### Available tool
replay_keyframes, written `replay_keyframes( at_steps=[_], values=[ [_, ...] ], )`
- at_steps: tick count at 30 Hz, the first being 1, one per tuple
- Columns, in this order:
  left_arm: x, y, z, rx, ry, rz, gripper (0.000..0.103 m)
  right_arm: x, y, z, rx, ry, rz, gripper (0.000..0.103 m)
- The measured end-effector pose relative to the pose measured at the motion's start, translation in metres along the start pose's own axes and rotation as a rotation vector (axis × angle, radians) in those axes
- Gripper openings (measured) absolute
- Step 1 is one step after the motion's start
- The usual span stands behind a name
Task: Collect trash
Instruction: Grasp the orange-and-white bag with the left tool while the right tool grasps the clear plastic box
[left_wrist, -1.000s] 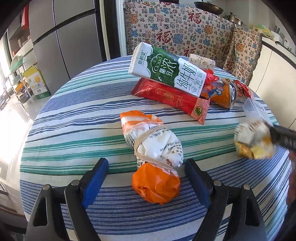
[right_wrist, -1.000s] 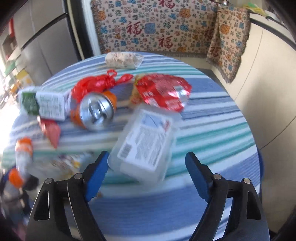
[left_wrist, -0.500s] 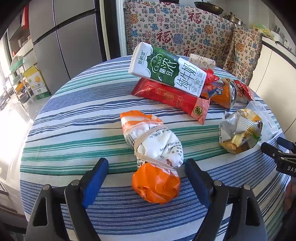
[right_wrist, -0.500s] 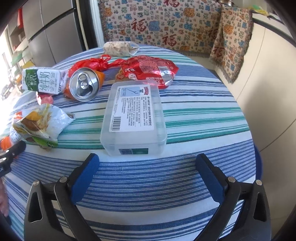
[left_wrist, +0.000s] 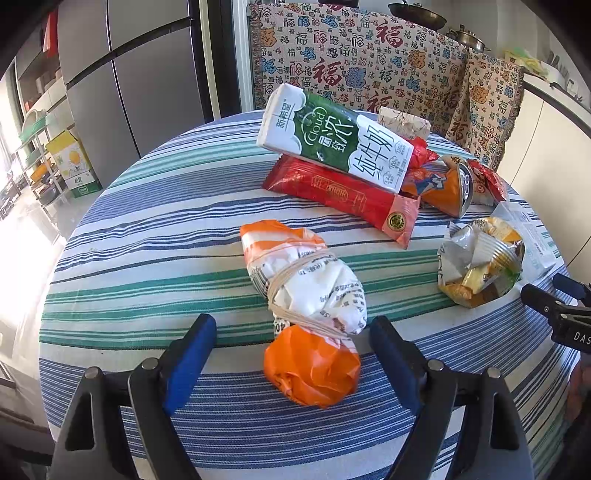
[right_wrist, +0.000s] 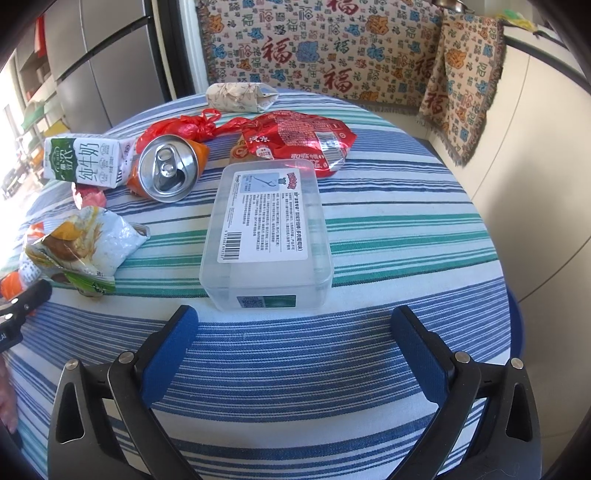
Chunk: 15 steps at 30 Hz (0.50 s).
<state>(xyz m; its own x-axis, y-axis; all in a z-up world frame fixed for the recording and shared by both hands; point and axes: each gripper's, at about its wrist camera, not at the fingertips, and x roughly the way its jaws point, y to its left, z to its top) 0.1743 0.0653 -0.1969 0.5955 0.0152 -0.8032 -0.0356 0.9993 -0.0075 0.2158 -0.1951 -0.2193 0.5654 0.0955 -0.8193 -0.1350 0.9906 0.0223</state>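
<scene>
Since a second ago the crumpled snack bag (left_wrist: 480, 262) has gone from hanging at the right gripper's tips to lying on the table, and the right gripper (right_wrist: 295, 341) has let go and pulled back with its blue pads spread to their widest, nothing between them. It now faces the clear plastic box (right_wrist: 266, 236), which lies label-up just ahead of its tips, near the round table's (right_wrist: 424, 229) right-hand edge, with the snack bag beside the box toward the middle. If the box is the next piece to take, the pads look wide enough to pass either side of it; I would bring them down along its two long walls, low near the cloth, and close gently, since thin clear plastic probably flexes and can slip out. The left gripper (left_wrist: 291, 354) is likewise well open and grips nothing; the orange-and-white bundle bound with rubber bands (left_wrist: 306, 295) lies near the table's near edge, its orange end between the pad tips but not pressed by them. Closing across the banded waist should hold better than squeezing the loose orange end. Farther toward the far edge lie the green-and-white milk carton (left_wrist: 336, 144), propped on a red wrapper (left_wrist: 343, 195), the orange drink can (right_wrist: 168, 173) on its side, a red foil bag (right_wrist: 299, 142) and a small paper-wrapped roll (right_wrist: 236, 96). No bin shows in either view, so where the pieces should go I cannot tell.
</scene>
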Motion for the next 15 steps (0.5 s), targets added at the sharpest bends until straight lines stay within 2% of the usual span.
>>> replay_keyframes(
  at_steps=[15],
  values=[
    [-0.0016,0.0014,-0.0011,-0.011,-0.004,-0.015,0.087,0.0005,0.001,-0.0001,0.0,-0.001,0.002,0.102]
  ],
)
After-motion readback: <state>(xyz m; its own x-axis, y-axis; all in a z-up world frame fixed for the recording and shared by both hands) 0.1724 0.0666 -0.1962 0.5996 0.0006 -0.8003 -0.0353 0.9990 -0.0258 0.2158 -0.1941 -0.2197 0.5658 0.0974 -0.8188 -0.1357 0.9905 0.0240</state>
